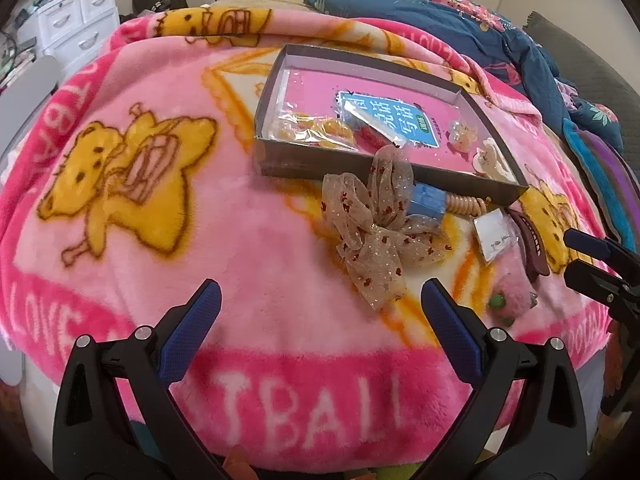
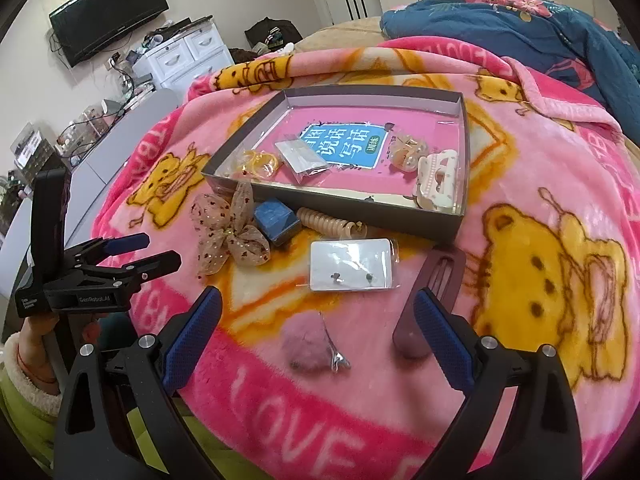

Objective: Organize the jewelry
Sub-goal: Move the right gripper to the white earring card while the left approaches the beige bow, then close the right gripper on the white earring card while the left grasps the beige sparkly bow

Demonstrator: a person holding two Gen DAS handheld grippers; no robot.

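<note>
A shallow grey box [image 2: 340, 205] on the pink blanket holds bagged yellow rings [image 2: 260, 162], a cream claw clip [image 2: 438, 182] and other small pieces. In front of it lie a sheer bow [image 2: 228, 236], a blue cube [image 2: 276, 216], a cream spiral tie [image 2: 328, 222], a bagged earring card [image 2: 352, 266], a maroon clip [image 2: 436, 288] and a pink pompom clip [image 2: 308, 344]. My right gripper [image 2: 316, 308] stands open just short of the pompom and card. Open and holding nothing, my left gripper [image 1: 320, 300] hovers near the bow [image 1: 376, 224].
The pink bear blanket [image 1: 160, 220] covers a bed, with a blue floral quilt [image 1: 460, 16] bunched at the back right. White drawers [image 2: 188, 56] and a wall screen [image 2: 108, 4] stand beyond the left edge. A person's hand [image 2: 44, 332] holds the left gripper.
</note>
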